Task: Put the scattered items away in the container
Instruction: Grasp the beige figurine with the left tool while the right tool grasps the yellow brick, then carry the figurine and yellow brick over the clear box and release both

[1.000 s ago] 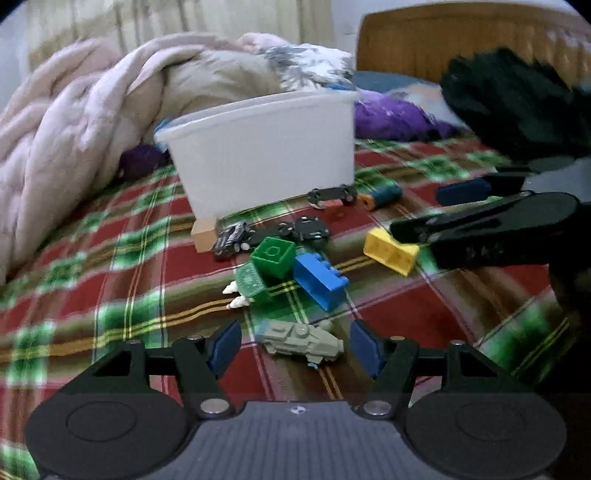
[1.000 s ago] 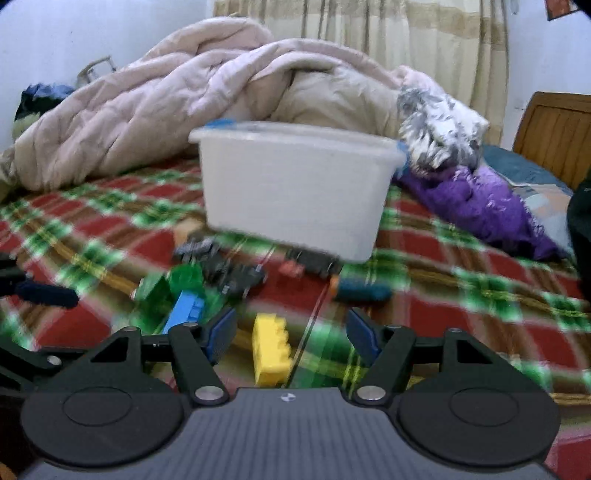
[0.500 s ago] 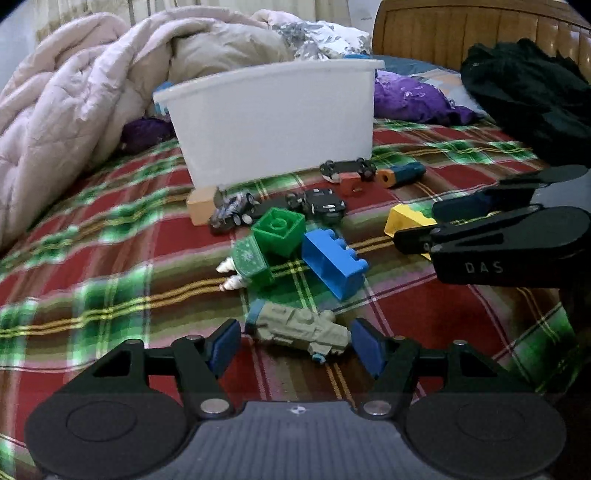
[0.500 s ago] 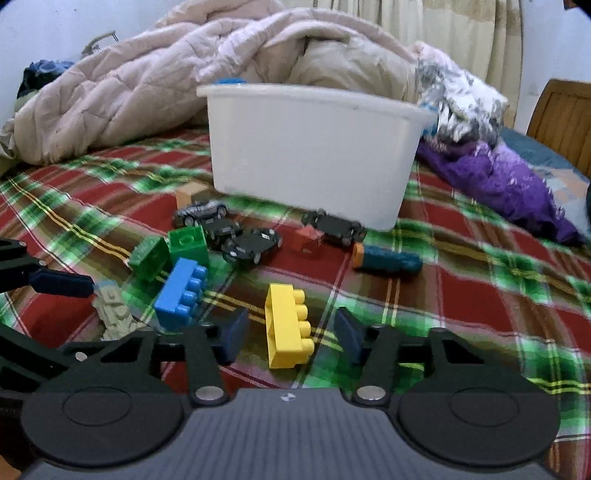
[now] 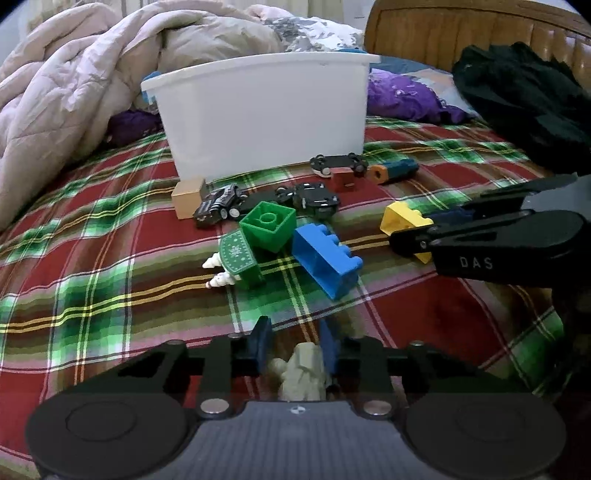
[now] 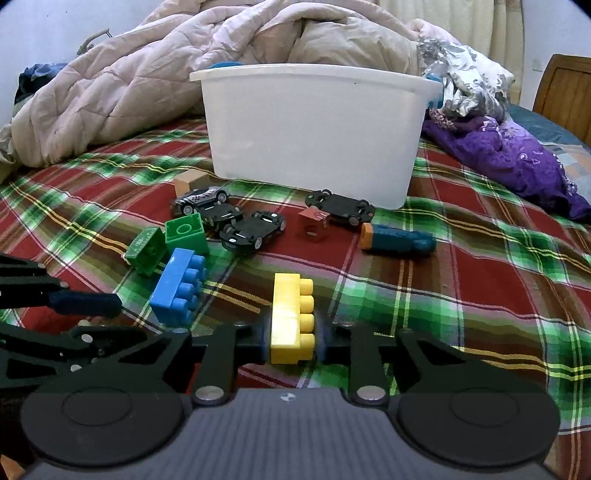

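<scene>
Yellow brick (image 6: 291, 317) clamped between right gripper (image 6: 292, 338) jaws, low over the plaid bedspread (image 6: 461, 280), near centre. Left gripper (image 5: 295, 349) jaws closed on grey-green toy tank (image 5: 301, 374), near edge of its view. White plastic tub (image 6: 314, 133) sits far centre on the bed. In front of the tub: wooden block (image 6: 188, 181), silver toy car (image 6: 201, 197), two black toy cars (image 6: 253, 229) touching, red cube (image 6: 312, 225), black car chassis (image 6: 340, 205), teal cylinder with orange end (image 6: 397, 240) to the right. Nearer left: green cube (image 6: 184, 234), patterned green block (image 6: 146, 251), blue brick (image 6: 177, 286), all close together. Two small white figures (image 5: 218, 271) beside the patterned block. Pink quilt (image 6: 147, 74) far left, purple cloth (image 6: 509, 162) far right, black garment (image 5: 524, 103) by the wooden headboard (image 5: 461, 33).
</scene>
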{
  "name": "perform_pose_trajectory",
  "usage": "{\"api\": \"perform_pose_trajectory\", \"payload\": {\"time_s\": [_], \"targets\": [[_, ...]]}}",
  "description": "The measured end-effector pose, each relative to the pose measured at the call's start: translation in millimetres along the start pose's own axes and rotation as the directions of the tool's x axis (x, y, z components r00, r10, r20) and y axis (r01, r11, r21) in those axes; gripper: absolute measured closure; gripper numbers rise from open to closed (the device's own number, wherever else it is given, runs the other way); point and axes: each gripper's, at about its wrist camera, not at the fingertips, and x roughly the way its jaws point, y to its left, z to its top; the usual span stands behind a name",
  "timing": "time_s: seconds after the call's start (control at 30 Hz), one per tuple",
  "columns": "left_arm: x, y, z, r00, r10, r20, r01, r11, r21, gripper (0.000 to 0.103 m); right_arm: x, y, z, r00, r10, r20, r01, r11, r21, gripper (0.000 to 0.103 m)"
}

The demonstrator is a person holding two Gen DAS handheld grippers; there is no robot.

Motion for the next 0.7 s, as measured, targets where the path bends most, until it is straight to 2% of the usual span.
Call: {"api": "perform_pose_trajectory", "payload": {"time_s": [0.03,0.1,0.2,0.53,0.7], "targets": [[0,-1,0,1.000,0.003,-0.001,-0.003,1.000,0.004,0.070,0,0,0,1.000,0.000,-0.002,0.000,1.000,0.002,0.078],[-1,-2,-2,1.000,0.014,-0.006,-0.013,1.000,0.010,0.059,0,0,-1,1.000,0.001,-0.005,-0.001,1.000,0.004,0.078],[-4,-1,-5,1.000,0.028,0.007,-0.029,0.999,0.039,0.049,-1,0,-1,1.000,0.002,-0.008,-0.002,1.000,0.006,0.078],[-24,4,-10,0.999,0.029,0.041,-0.031,0.997,0.064,0.044,0,0,0,1.000,0.009,-0.008,-0.009,1.000,0.016,0.076],[-24,0,-16,1.000,-0.004,-0.002,0.004,0.997,0.078,0.044,-2,0,1,1.000,0.013,-0.002,-0.013,1.000,0.016,0.076]]}}
